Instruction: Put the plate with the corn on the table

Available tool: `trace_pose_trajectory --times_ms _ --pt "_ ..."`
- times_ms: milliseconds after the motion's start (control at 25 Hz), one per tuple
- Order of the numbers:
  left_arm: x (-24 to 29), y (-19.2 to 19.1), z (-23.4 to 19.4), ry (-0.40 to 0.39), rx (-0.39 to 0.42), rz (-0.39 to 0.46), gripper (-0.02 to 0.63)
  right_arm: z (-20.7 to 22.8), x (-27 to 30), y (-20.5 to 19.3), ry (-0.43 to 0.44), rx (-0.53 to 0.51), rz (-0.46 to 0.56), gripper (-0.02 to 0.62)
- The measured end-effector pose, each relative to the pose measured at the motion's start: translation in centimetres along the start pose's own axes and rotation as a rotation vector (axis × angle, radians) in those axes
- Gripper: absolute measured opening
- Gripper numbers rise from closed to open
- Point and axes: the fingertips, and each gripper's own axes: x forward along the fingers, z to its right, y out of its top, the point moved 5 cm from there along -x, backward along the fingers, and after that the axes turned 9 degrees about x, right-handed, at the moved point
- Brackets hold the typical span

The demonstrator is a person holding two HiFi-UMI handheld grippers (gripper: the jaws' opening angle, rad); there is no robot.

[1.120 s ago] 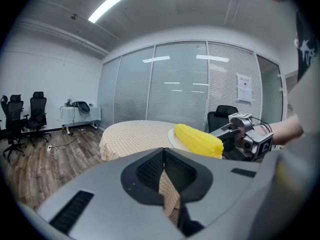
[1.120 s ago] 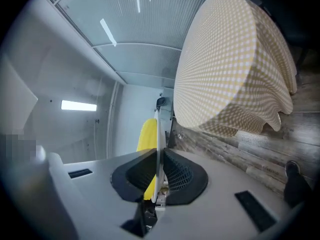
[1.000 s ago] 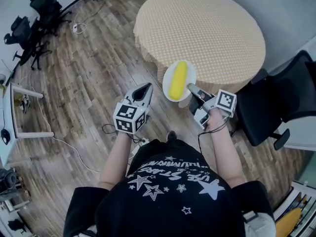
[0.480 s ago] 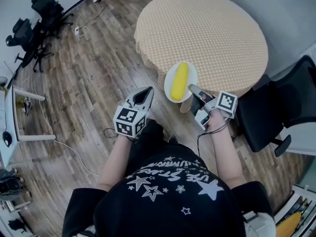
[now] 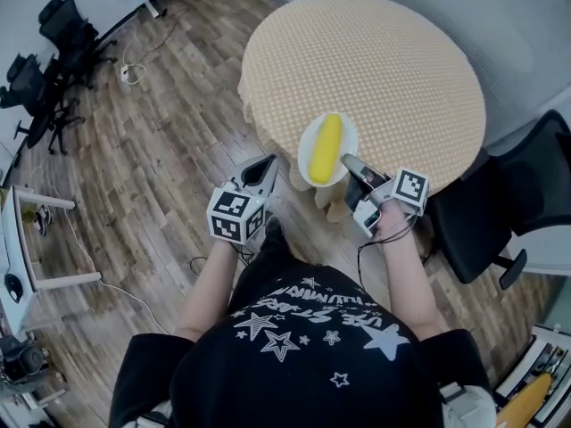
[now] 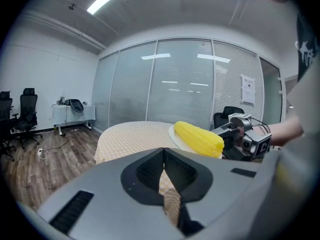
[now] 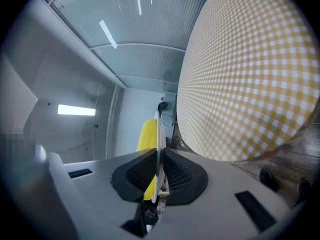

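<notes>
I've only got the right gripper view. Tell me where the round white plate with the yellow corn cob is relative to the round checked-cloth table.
Observer: Head view: the plate overlaps the near edge of the table.
Operator: Report the left gripper.
Observer: The left gripper is shut and empty, beside the table, over the wooden floor.
Operator: Name what's on my right.
Observer: A black office chair stands there.

No legible words or numbers, white lettering among stars on black shirt (image 5: 308, 324) too warped to read, coded square markers without letters on left cube (image 5: 234, 218) and right cube (image 5: 409, 188), wall notice (image 6: 247, 88) too small to read
</notes>
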Motion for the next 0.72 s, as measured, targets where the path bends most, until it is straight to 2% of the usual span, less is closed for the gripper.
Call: trace_pose_trajectory --times_ms 160,280,720 --pt "2.7 1.6 -4.9 -0.042 0.025 0.012 0.008 -0.6 4.2 2.1 -0.01 -0.001 0.043 0.041" --pt "3.9 2.0 -7.0 -0.056 0.036 0.02 0.008 -0.8 5.7 2.7 -0.002 0.002 0.074 0.041" --pt "6.8 1.7 -16.7 -0.114 0.032 0.014 0.008 -1.7 13.9 4.6 0.01 0.021 0.167 0.041"
